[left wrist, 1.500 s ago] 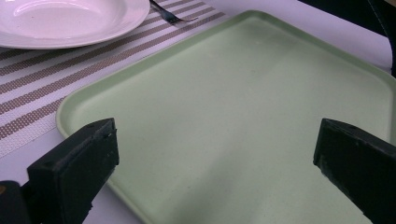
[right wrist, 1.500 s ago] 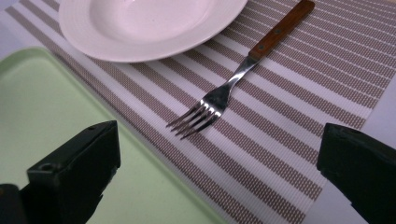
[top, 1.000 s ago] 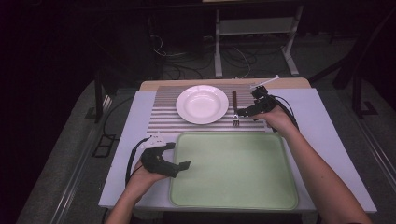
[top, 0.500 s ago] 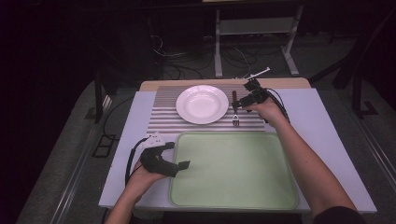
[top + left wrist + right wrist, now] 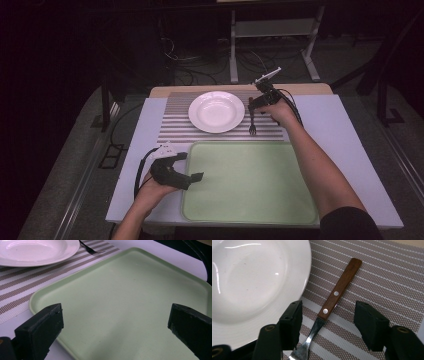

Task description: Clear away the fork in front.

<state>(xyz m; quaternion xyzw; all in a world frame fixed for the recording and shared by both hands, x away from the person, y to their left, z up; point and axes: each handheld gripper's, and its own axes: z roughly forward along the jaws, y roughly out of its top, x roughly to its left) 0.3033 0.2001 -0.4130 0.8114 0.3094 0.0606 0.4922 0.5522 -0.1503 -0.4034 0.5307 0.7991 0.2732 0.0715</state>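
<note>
A fork with a brown wooden handle (image 5: 337,293) lies on the striped placemat (image 5: 175,125), just right of a white plate (image 5: 216,111). My right gripper (image 5: 330,312) hovers over the fork (image 5: 252,122) with one jaw on each side of the handle. Its jaws have just been closing, but there are gaps between the pads and the wood. My left gripper (image 5: 187,166) rests at the left edge of the green tray (image 5: 250,182), open, with nothing between its jaws. In the left gripper view, that gripper (image 5: 115,322) looks across the bare tray (image 5: 125,290).
The placemat lies on a white table top (image 5: 325,125) with wooden edging at the back. The plate (image 5: 35,250) and the fork tines (image 5: 88,247) sit beyond the tray's far corner. Black cables trail from both grippers. Dark floor and a metal stand lie beyond the table.
My right hand has moved left toward the plate and come over the fork handle, and its jaws have narrowed. The left hand has stayed put.
</note>
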